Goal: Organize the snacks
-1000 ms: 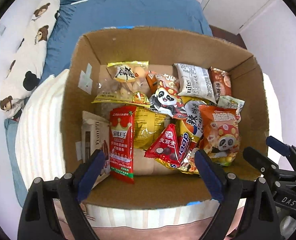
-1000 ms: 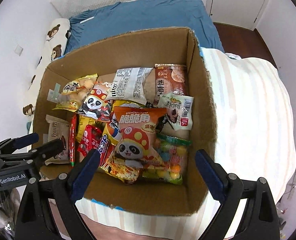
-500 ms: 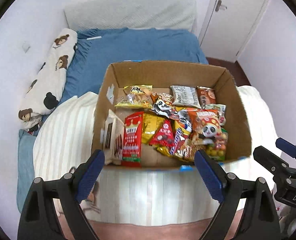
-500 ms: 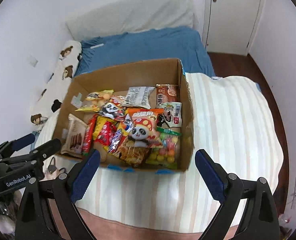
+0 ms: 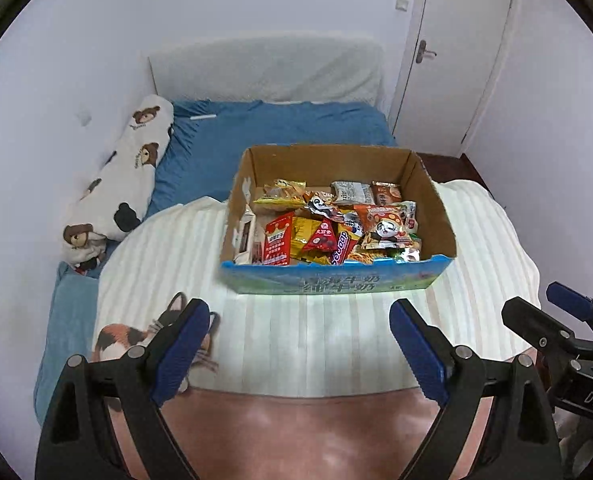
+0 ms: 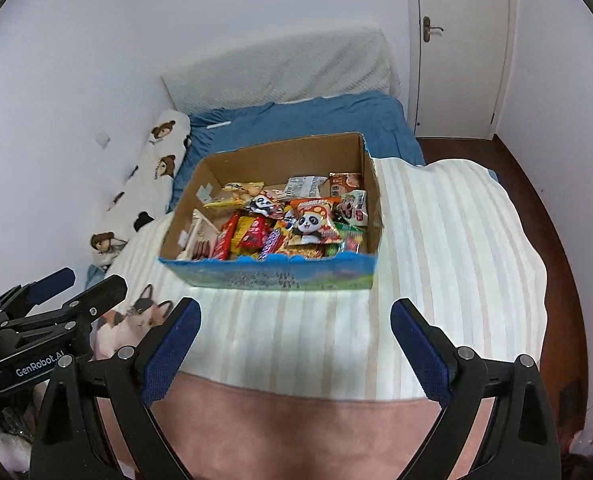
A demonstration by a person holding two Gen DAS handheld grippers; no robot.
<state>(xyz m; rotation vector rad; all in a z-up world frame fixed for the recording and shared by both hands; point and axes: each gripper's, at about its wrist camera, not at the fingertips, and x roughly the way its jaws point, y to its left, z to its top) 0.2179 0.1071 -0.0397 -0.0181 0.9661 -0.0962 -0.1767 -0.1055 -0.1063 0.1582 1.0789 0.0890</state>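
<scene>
1. While both tools hung over the near edge of the bed, the open brown cardboard box (image 5: 338, 216) with a blue printed front sat on the cream striped blanket (image 5: 320, 340), well apart from them; half a second earlier it had filled more of each view.
2. Bright foil and plastic snack packets (image 6: 280, 224) lay jumbled inside the box.
3. Left tool (image 5: 299, 350) stood spread wide, pinching nothing.
4. Right tool (image 6: 294, 346) was likewise spread and empty.
5. A long bear-print pillow (image 5: 124, 184) lay along the wall.
</scene>
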